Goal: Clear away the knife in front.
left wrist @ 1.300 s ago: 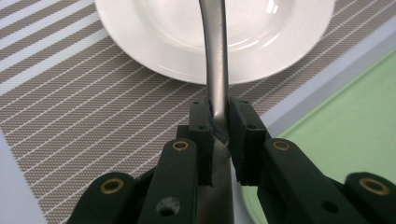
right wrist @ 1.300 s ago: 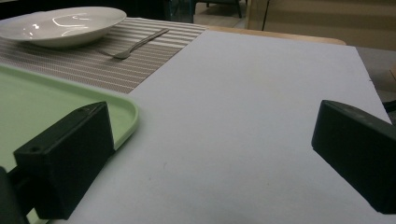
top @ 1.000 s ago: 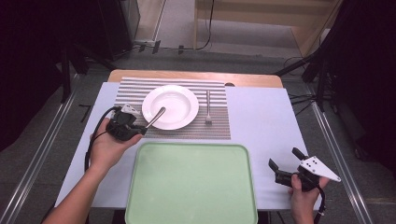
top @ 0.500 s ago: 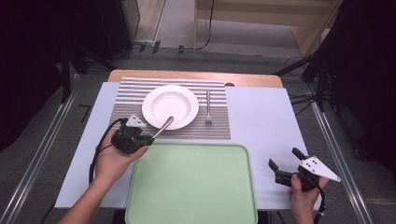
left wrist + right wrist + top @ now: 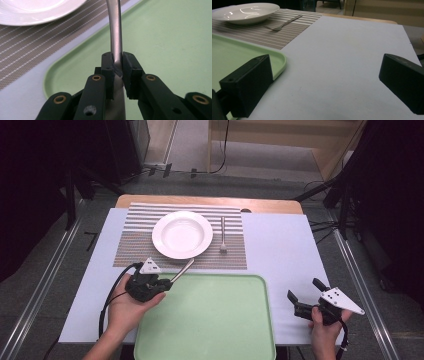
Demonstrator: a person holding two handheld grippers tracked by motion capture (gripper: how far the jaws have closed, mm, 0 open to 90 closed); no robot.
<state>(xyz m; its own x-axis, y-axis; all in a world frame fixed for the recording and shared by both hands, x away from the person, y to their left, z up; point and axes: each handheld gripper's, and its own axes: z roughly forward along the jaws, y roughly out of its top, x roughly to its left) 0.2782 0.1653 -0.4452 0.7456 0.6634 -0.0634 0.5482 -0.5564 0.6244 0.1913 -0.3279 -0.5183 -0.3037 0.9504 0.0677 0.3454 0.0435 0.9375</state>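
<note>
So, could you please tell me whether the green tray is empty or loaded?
Empty: the green tray shows bare surface throughout; the utensil clamped in the left gripper hangs over its corner.

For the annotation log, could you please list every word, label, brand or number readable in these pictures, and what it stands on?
None: no readable text on anything in view.
The plate, tray, striped mat and fork are plain.
The utensil handle in the left gripper bears no mark.
The right gripper carries no lettering.
</note>
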